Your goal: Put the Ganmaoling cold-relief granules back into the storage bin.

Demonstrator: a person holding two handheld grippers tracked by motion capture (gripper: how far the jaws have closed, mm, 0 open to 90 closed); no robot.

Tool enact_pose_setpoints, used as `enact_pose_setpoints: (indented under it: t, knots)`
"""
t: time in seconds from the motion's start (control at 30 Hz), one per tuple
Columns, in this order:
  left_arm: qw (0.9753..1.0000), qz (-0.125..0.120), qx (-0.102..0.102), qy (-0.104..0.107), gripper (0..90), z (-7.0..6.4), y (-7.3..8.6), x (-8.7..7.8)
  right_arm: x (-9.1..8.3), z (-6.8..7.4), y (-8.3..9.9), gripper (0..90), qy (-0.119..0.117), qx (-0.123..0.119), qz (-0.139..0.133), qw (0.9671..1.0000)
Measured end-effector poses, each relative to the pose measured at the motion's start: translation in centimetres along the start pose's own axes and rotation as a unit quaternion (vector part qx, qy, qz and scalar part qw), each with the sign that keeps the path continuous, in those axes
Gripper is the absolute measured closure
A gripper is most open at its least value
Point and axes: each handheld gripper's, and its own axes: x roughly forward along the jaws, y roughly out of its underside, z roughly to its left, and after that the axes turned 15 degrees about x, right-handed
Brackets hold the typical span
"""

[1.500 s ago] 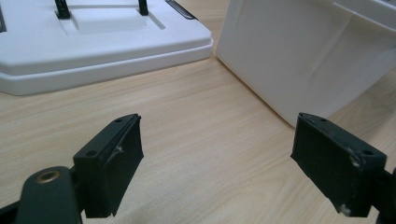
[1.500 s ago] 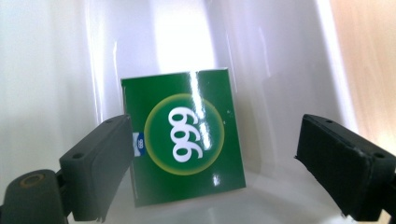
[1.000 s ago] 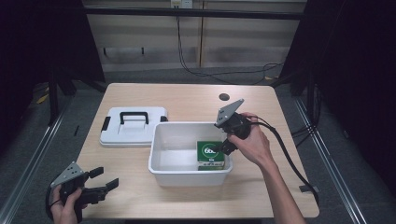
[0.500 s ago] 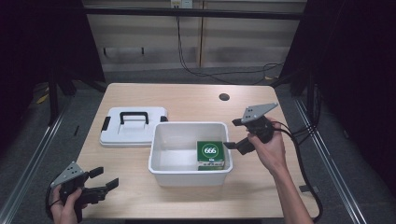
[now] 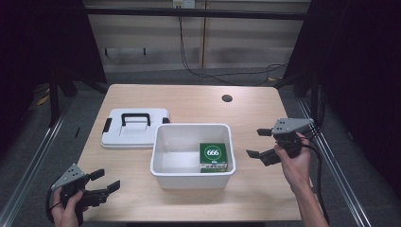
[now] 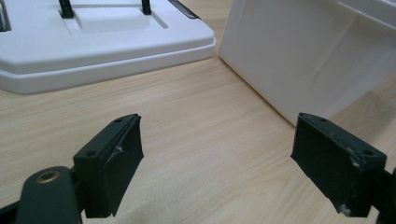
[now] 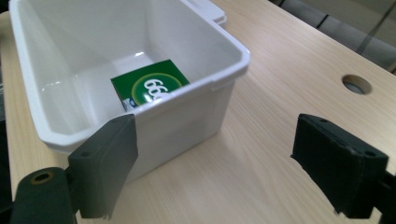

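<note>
While both tools hang free, the layout reads so:
Surface point(image 5: 265, 113): light wood, carrying all of it.
Bin point(image 5: 193, 163): white, open, mid-surface toward the near edge.
Lid point(image 5: 135, 127): flat, handle up, touching the bin's far-left corner.
Green box point(image 5: 215, 156): inside the bin, right-hand near corner.
Right hand-held gripper point(image 5: 265, 143): jaws apart, empty, near the right edge.
Left hand-held gripper point(image 5: 105, 180): jaws apart, empty, near-left corner.
Advice: probably fit the lid next; grip its handle squarely and lower it level.

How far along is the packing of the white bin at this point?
Done: the green 666 box lies inside the white bin. In hand: nothing; the right gripper is open beside the bin and the left gripper is open near the table's front edge. Probably left: fitting the white lid, lying beside the bin.
</note>
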Motion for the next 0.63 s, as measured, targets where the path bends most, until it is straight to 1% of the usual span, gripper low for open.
enact_pose_setpoints:
  t: [0.03, 0.07, 0.1, 0.13, 0.17, 0.2, 0.23, 0.27, 0.33, 0.37, 0.4, 0.43, 0.47, 0.5, 0.53, 0.57, 0.63]
  knots:
    - [1.0, 0.0, -0.001, 0.0, 15.8, 0.0, 0.0, 0.0, -0.2, 0.0, 0.4, 13.3, 0.003, 0.003, -0.001, 1.0]
    - [1.0, 0.0, -0.001, 0.0, 15.9, 0.0, 0.0, 0.1, -0.3, -0.1, 0.8, 13.6, 0.0, 0.007, 0.0, 1.0]
    - [1.0, 0.0, 0.0, 0.0, 15.8, 0.0, 0.0, 0.0, -0.5, -0.1, 1.6, 13.3, 0.01, 0.014, 0.002, 0.9998]
    - [1.0, -0.001, 0.001, 0.001, 15.8, 0.0, -0.1, 0.0, -0.6, -0.2, 2.1, 13.4, 0.01, 0.017, 0.003, 0.9998]
    - [1.0, -0.001, 0.002, 0.001, 15.8, -0.1, -0.1, 0.0, -0.6, -0.2, 2.1, 13.4, 0.01, 0.017, 0.003, 0.9998]
    - [1.0, -0.001, 0.002, 0.001, 15.9, -0.1, -0.1, 0.0, -0.6, -0.4, 3.0, 13.4, 0.012, 0.027, 0.004, 0.9996]
    - [1.0, -0.001, 0.002, 0.001, 15.9, 0.0, -0.1, 0.0, -0.6, -0.4, 3.0, 13.4, 0.012, 0.027, 0.004, 0.9996]
    - [1.0, -0.001, 0.001, 0.0, 15.8, 0.0, -0.1, 0.0, -0.6, -0.5, 3.4, 13.4, 0.016, 0.029, 0.003, 0.9994]
    - [1.0, 0.0, 0.0, -0.001, 15.8, 0.0, 0.0, 0.0, -0.7, -0.7, 4.2, 13.8, 0.01, 0.037, 0.005, 0.9992]
    - [1.0, 0.0, 0.001, -0.001, 15.8, 0.0, 0.0, 0.0, -0.8, -1.1, 4.8, 13.5, 0.017, 0.044, 0.009, 0.9988]
    - [1.0, 0.0, 0.001, 0.0, 15.8, 0.0, 0.0, 0.0, -0.8, -1.1, 4.8, 13.5, 0.017, 0.044, 0.009, 0.9988]
    - [1.0, 0.0, 0.002, -0.001, 15.8, 0.0, 0.0, -0.1, -1.1, -1.3, 5.3, 13.5, 0.014, 0.052, 0.011, 0.9985]
    - [1.0, 0.001, 0.001, -0.001, 15.8, 0.0, 0.0, 0.0, -1.2, -1.5, 5.7, 13.5, 0.019, 0.055, 0.007, 0.9983]
    - [1.0, 0.001, 0.001, -0.001, 15.9, 0.0, 0.0, 0.0, -1.2, -1.5, 5.7, 13.5, 0.019, 0.055, 0.007, 0.9983]
    - [1.0, 0.001, 0.0, -0.003, 15.9, 0.0, 0.0, 0.0, -1.2, -1.8, 6.5, 13.4, 0.024, 0.059, -0.002, 0.9979]
    - [1.0, 0.001, 0.0, -0.003, 15.9, 0.0, 0.0, 0.0, -1.2, -1.8, 6.5, 13.4, 0.024, 0.059, -0.002, 0.9979]
    - [1.0, 0.002, 0.001, -0.002, 15.8, 0.0, 0.0, 0.0, -1.0, -2.2, 7.3, 13.4, 0.034, 0.069, -0.003, 0.997]
